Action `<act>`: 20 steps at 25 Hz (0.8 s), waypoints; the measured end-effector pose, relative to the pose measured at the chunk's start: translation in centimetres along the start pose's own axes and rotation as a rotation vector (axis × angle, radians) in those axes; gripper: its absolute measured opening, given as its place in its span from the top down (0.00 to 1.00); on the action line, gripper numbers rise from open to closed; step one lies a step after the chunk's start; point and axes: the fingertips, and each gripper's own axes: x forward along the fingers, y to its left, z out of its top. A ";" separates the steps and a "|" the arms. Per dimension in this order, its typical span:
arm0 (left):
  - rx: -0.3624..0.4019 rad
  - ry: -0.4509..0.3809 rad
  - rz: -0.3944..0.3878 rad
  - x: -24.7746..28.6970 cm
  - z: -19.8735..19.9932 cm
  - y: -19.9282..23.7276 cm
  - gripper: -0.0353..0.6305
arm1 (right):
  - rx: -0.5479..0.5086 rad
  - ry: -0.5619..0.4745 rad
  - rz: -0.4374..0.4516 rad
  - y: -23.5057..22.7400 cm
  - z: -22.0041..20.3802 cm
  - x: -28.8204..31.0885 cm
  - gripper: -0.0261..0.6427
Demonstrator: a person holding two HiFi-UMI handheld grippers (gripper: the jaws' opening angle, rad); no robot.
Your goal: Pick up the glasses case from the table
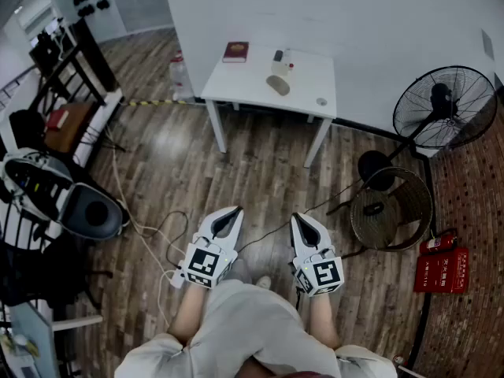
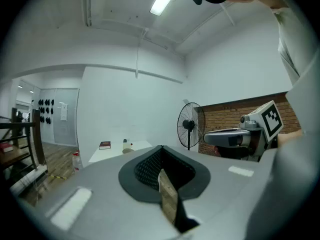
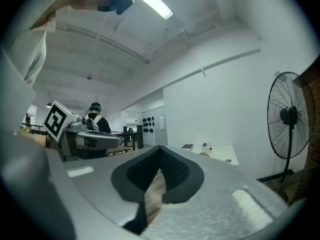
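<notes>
The glasses case (image 1: 278, 85), a small oval grey-beige thing, lies on the white table (image 1: 252, 77) far ahead across the wooden floor. It shows tiny in the left gripper view (image 2: 128, 150) and in the right gripper view (image 3: 205, 153). Both grippers are held close to the person's body, well short of the table. My left gripper (image 1: 233, 211) (image 2: 160, 147) is shut and empty. My right gripper (image 1: 299, 218) (image 3: 160, 147) is beside it, also shut with nothing between its fingers. Both point roughly level towards the table.
A red book (image 1: 235, 51) and a small bottle (image 1: 279, 60) share the table. A standing fan (image 1: 445, 105), a wicker basket (image 1: 391, 208) and red fire extinguishers (image 1: 441, 262) are at the right. Cables (image 1: 138, 227) and racks (image 1: 71, 93) lie left.
</notes>
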 end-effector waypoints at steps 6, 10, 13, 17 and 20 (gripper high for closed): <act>-0.003 -0.021 0.028 -0.9 0.3 0.1 0.92 | -0.006 0.011 0.017 0.5 -0.1 -0.1 0.96; -0.006 -0.022 0.040 -0.7 -0.3 0.7 0.92 | 0.015 -0.009 0.010 0.0 -0.2 1.0 0.95; 0.000 -0.029 0.038 -0.1 -0.4 1.5 0.92 | 0.016 -0.019 0.015 -0.1 -0.3 2.1 0.95; 0.000 -0.048 0.017 2.4 0.2 3.2 0.92 | 0.009 -0.012 0.001 -1.2 -0.2 4.3 0.95; -0.005 -0.056 -0.004 5.0 0.4 5.1 0.92 | 0.005 -0.004 -0.018 -2.7 -0.5 6.9 0.95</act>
